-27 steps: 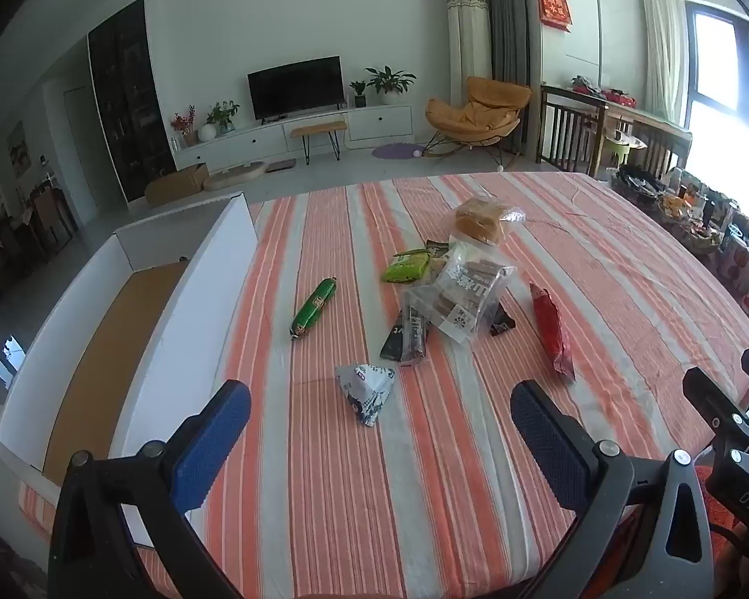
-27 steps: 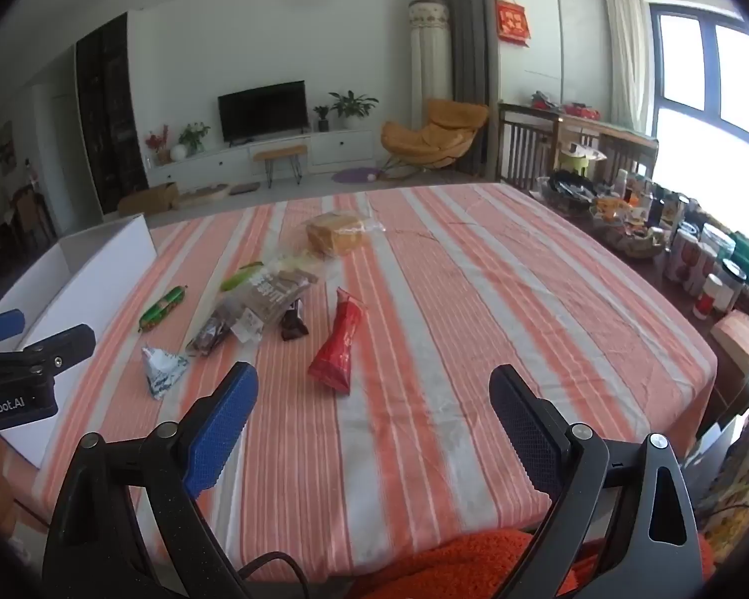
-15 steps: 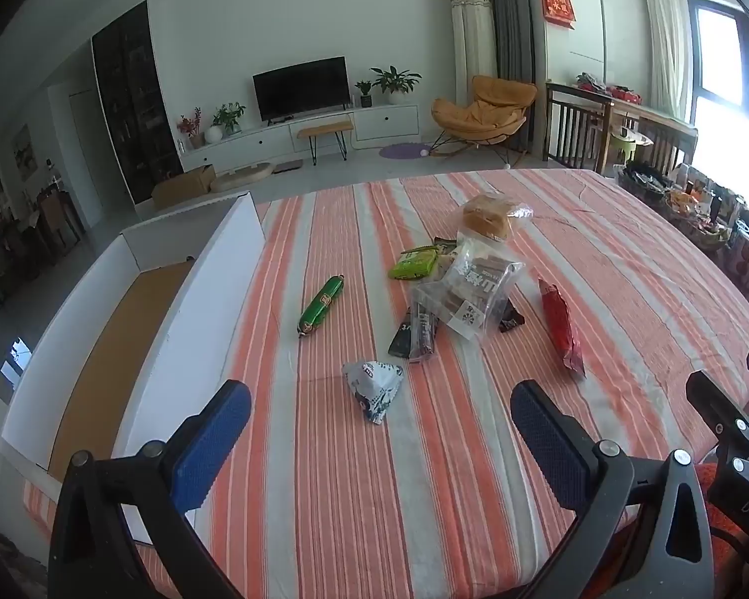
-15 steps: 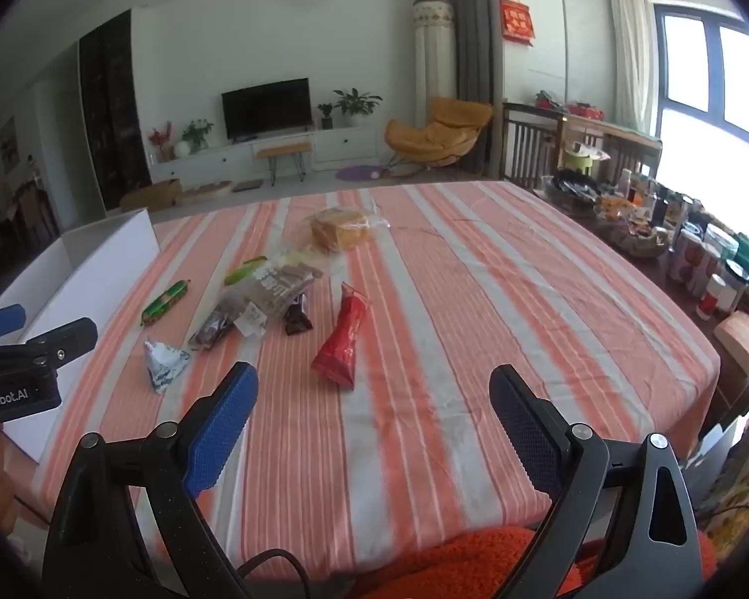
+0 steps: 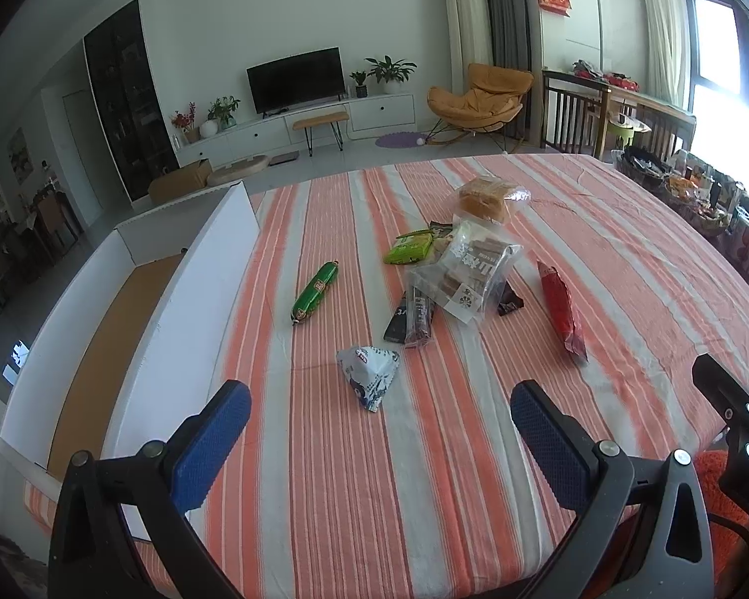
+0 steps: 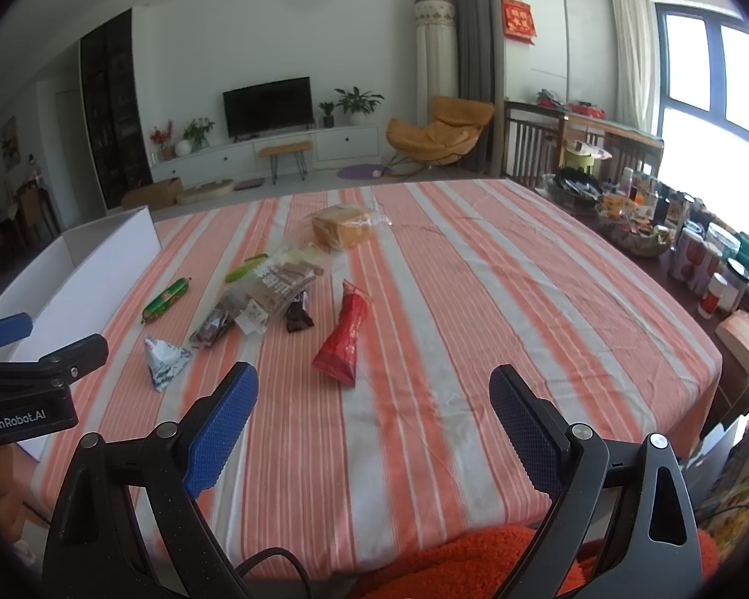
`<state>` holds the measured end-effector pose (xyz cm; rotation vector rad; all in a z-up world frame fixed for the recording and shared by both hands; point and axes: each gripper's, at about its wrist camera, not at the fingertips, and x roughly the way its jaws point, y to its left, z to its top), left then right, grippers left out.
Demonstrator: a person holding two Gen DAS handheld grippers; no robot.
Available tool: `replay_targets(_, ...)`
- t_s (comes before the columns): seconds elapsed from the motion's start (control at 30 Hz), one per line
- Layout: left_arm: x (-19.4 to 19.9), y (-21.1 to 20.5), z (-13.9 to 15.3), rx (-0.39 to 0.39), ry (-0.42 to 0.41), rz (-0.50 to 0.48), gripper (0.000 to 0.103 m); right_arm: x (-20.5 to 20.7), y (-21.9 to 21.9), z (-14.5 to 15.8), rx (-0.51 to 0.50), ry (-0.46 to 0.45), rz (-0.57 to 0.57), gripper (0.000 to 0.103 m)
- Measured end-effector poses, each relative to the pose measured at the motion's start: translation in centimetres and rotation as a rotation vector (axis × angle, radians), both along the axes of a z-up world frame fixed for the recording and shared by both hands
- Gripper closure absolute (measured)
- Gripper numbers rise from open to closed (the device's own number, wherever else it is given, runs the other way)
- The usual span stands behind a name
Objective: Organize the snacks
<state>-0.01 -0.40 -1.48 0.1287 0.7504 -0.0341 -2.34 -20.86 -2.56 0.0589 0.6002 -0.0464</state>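
Observation:
Snacks lie scattered on the striped tablecloth (image 5: 624,229): a white triangular packet (image 5: 369,379), a green sausage stick (image 5: 315,292), dark bars (image 5: 410,318), a clear bag of wafers (image 5: 469,269), a green packet (image 5: 410,249), bagged bread (image 5: 487,197) and a red packet (image 5: 560,307). A white open box (image 5: 140,294) stands at the left. My left gripper (image 5: 379,419) is open and empty just short of the triangular packet. My right gripper (image 6: 372,399) is open and empty just short of the red packet (image 6: 345,334). The triangular packet also shows in the right wrist view (image 6: 165,355).
A side table with jars, cans and baskets (image 6: 674,234) stands to the right of the table. A wooden railing (image 5: 599,115) stands behind it. An orange fuzzy cloth (image 6: 474,564) lies at the near table edge. The left gripper's body (image 6: 30,384) shows at the left of the right wrist view.
Both grippers have moved slightly forward and up over the table; the snacks look a little closer. Both stay open and empty. No snack has moved.

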Motion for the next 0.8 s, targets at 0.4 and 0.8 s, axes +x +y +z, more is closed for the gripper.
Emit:
replay_targets(0.4, 0.2, -0.2, -0.3, -0.005, 0.014, -0.004, 0.0, 0.0, 0.0, -0.5, 0.001, 0.003, 0.002, 0.007)
replay_targets(0.8, 0.1, -0.2, -0.5, -0.005, 0.019, -0.005, 0.0, 0.1, 0.2, -1.0, 0.004, 0.009, 0.004, 0.007)
